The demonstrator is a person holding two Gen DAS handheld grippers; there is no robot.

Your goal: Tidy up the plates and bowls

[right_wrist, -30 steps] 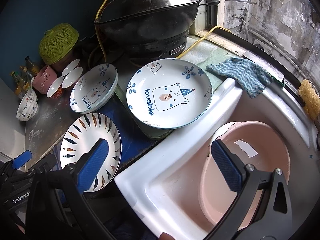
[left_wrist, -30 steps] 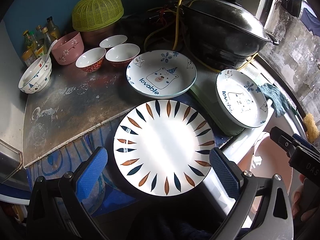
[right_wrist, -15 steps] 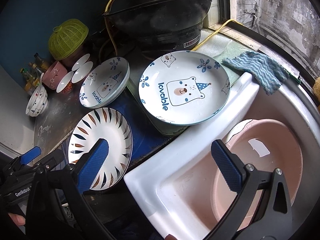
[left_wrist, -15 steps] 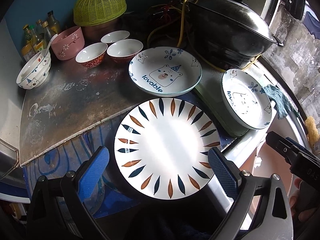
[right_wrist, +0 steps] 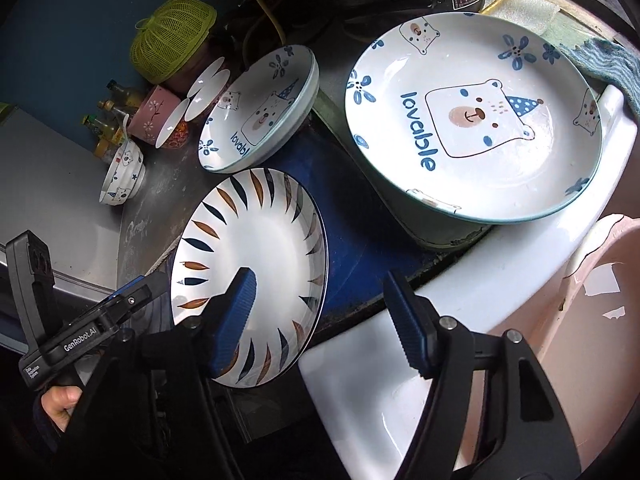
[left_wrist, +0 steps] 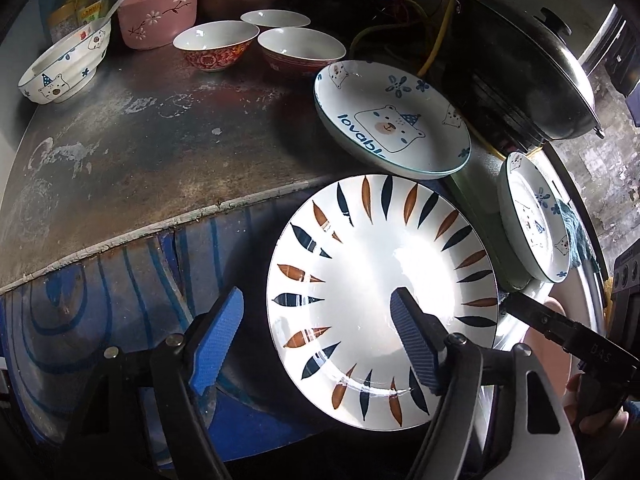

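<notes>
Both hand-held grippers have dropped in close over the last second; the leaf-pattern plate (left_wrist: pixel 382 300) now fills much more of each view.

- Your left hand-held gripper (left_wrist: pixel 316 344) is half open, narrower than a second ago, holding nothing. Its blue pads straddle the plate's left rim: one pad outside the rim over the blue counter (left_wrist: pixel 120 276), the other over the plate's white centre. Contact cannot be told.
- Your right hand-held gripper (right_wrist: pixel 320 320) is also narrower, still empty. One pad sits over the plate's right side, the other past the rim toward the white sink edge (right_wrist: pixel 460 296).
- Leaf-pattern plate: flat on the blue counter at the front edge, unmoved.
- Bear plates: near one (right_wrist: pixel 476 120) rests on a green block by the sink; far one (right_wrist: pixel 260 108) just behind the leaf plate. Neither has shifted.
- Bowls (left_wrist: pixel 216 44) grouped at the back of the grey counter, untouched.

Reading: a two-sided pick of the leaf plate looks set up, one gripper per rim. No stacking done yet. Expect a shallow, glossy rim that may slip; close evenly on both sides.
</notes>
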